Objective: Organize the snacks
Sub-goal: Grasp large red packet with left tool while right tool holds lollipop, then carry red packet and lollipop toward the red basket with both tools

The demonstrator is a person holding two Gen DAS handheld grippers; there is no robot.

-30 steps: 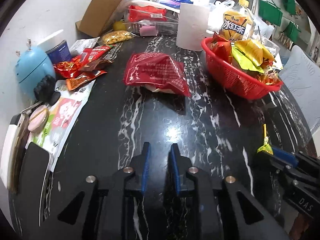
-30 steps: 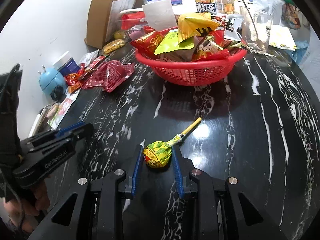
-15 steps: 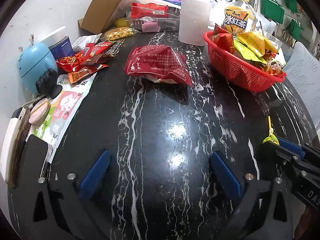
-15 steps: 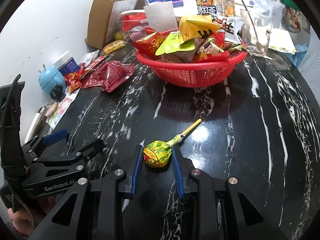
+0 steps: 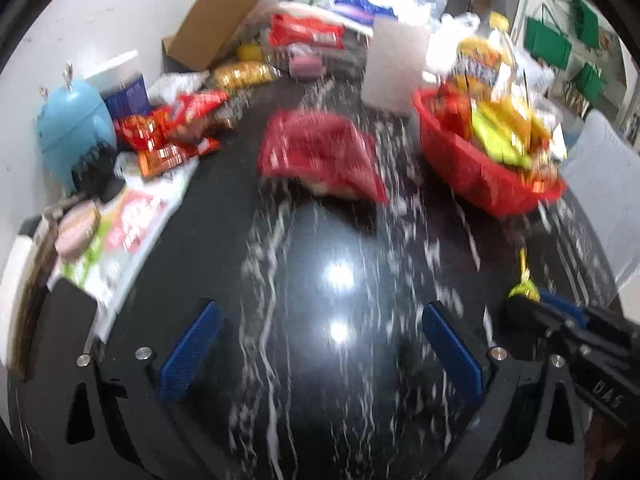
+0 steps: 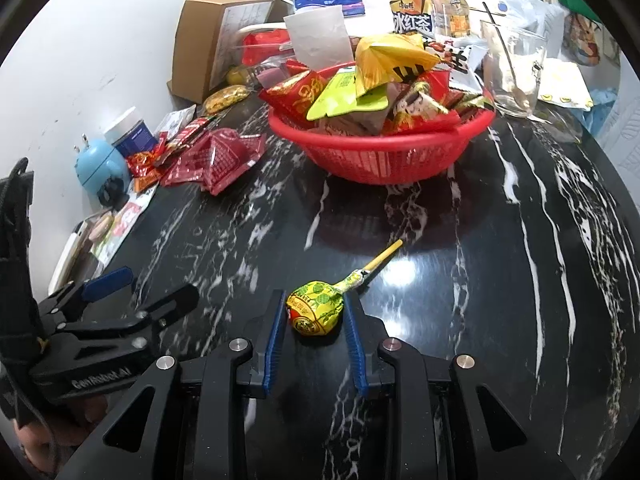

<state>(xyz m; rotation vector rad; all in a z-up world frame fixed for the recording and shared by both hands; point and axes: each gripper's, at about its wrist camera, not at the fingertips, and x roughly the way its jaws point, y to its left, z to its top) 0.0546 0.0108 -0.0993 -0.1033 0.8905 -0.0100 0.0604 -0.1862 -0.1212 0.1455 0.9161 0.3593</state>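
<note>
My right gripper (image 6: pixel 315 314) is shut on a lollipop (image 6: pixel 316 309) in a yellow-green wrapper, low over the black marble table (image 6: pixel 500 280); its yellow stick points toward the red basket (image 6: pixel 380 156), which is heaped with snack packets. My left gripper (image 5: pixel 320 336) stands wide open with only bare tabletop between its blue pads; in the right wrist view the left gripper (image 6: pixel 140 292) sits at lower left. A red snack bag (image 5: pixel 320 156) lies ahead of it. Small red and orange packets (image 5: pixel 168 132) lie at the left. The lollipop (image 5: pixel 522 286) peeks from the right gripper in the left wrist view.
A blue round gadget (image 5: pixel 74 128), a dark tin (image 5: pixel 124 92) and a cardboard box (image 5: pixel 216 20) line the left wall. A white paper roll (image 5: pixel 396 68), a tea bottle (image 6: pixel 428 12) and a glass with a spoon (image 6: pixel 514 68) stand behind the basket. Flat packets (image 5: pixel 120 236) lie at the left edge.
My left gripper has opened from shut to wide open and shifted slightly, so its view is blurred. The right gripper keeps holding the lollipop in the same spot.
</note>
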